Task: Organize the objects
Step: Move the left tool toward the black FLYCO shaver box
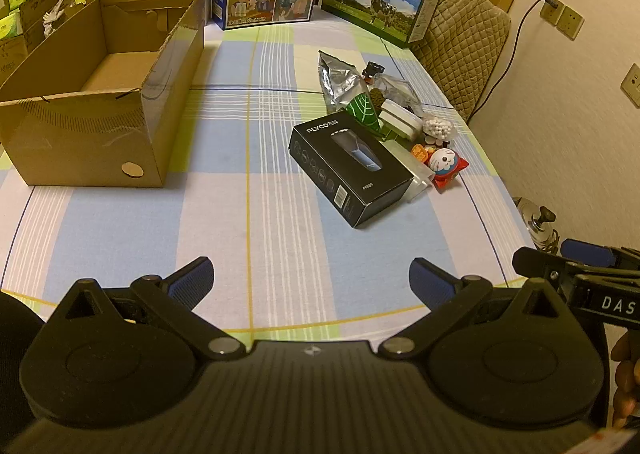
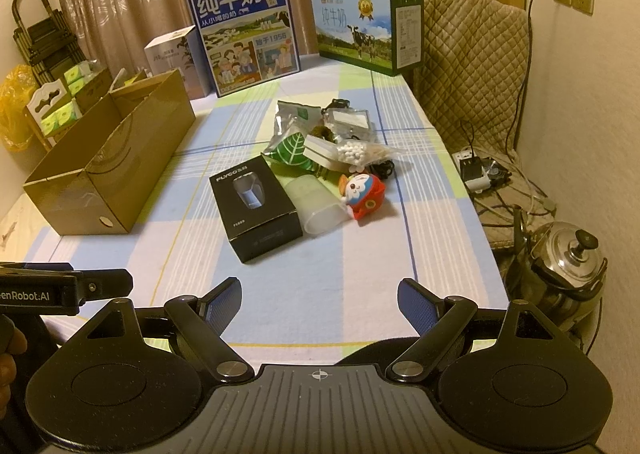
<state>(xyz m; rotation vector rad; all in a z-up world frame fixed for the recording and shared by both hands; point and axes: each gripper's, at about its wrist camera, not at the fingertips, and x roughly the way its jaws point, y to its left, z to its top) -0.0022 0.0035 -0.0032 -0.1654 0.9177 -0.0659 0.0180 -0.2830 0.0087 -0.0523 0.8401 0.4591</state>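
Black plastic and blue ribbed pads make up both tools nearest the cameras: the left gripper (image 1: 311, 278) and the right gripper (image 2: 320, 300) each hang over the near edge of the table with the blue, white and green checked cloth (image 1: 256, 214), jaws spread wide with nothing between them. Two grippers, two cameras; each view catches the other tool at its side edge.

Beyond them, bare cloth lies between the grippers and the goods. One black rectangular shaver box printed FLYCO (image 2: 256, 206) lies flat near the middle, nearest of the pile. Touching its right side lies a frosted translucent plastic case (image 2: 320, 206), and just right of that a red and white cartoon cat toy (image 2: 362, 192). Behind them sit a green leaf-print packet (image 2: 294, 150), a clear bag of white beads (image 2: 354, 152) and a silver foil pouch (image 1: 340, 82), heaped together.

To the left, well apart from the pile, stands one open brown cardboard box (image 1: 100, 94), empty inside as far as shows.

At the far edge stand two milk cartons (image 2: 244, 34) and one white humidifier box (image 2: 172, 52).

Only the right wrist view shows the steel kettle (image 2: 568, 266) whole, on the floor to the right.
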